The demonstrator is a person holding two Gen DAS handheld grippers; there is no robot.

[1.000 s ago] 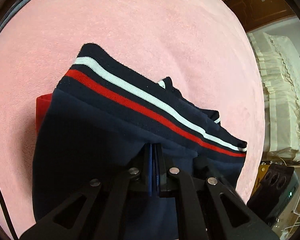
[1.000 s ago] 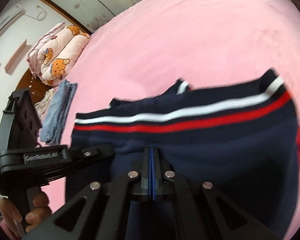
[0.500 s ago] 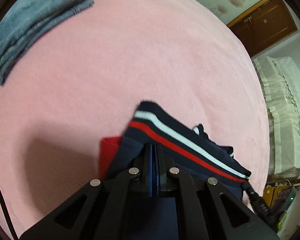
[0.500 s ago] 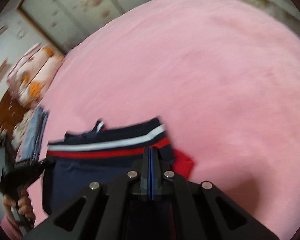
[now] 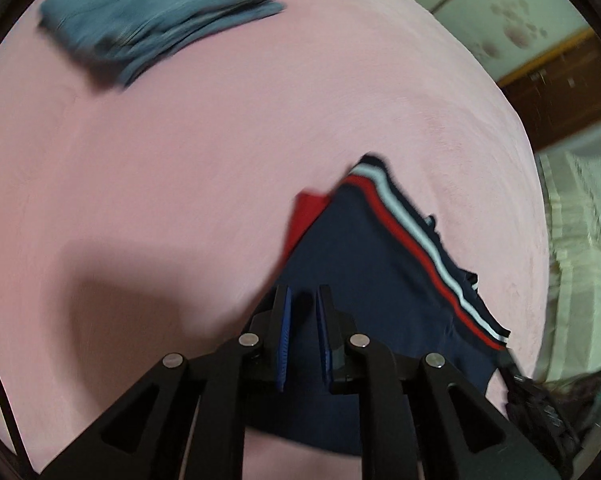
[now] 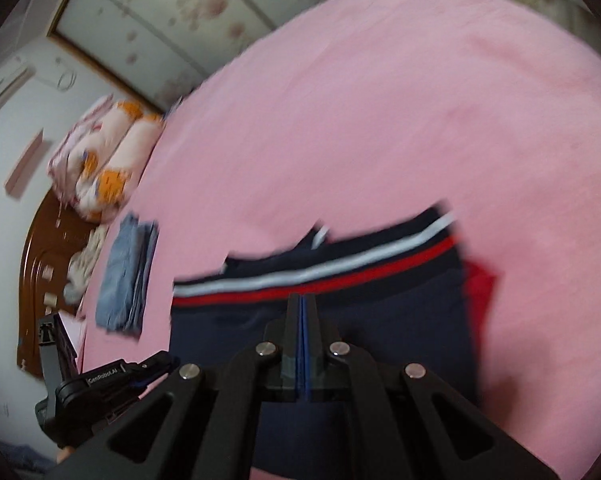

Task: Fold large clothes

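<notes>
A navy garment (image 5: 372,280) with a red and white striped band and a red inner part lies folded on the pink bed (image 5: 180,160). My left gripper (image 5: 303,296) has its jaws a little apart over the garment's near edge, holding nothing. In the right wrist view the same garment (image 6: 340,312) lies below my right gripper (image 6: 303,300), whose jaws are pressed together with no cloth seen between them. The left gripper body (image 6: 112,380) shows at the lower left of that view.
A folded stack of blue-grey clothes (image 5: 160,20) lies on the bed at the far left, also in the right wrist view (image 6: 128,276). A rolled bear-print quilt (image 6: 108,152) sits at the head of the bed. A wooden headboard (image 6: 40,280) and white bedding (image 5: 580,280) border the bed.
Both grippers have lifted and pulled back from the garment, which now lies folded on the bed. The left jaws have parted and let go of the cloth. The right jaws stay together.
</notes>
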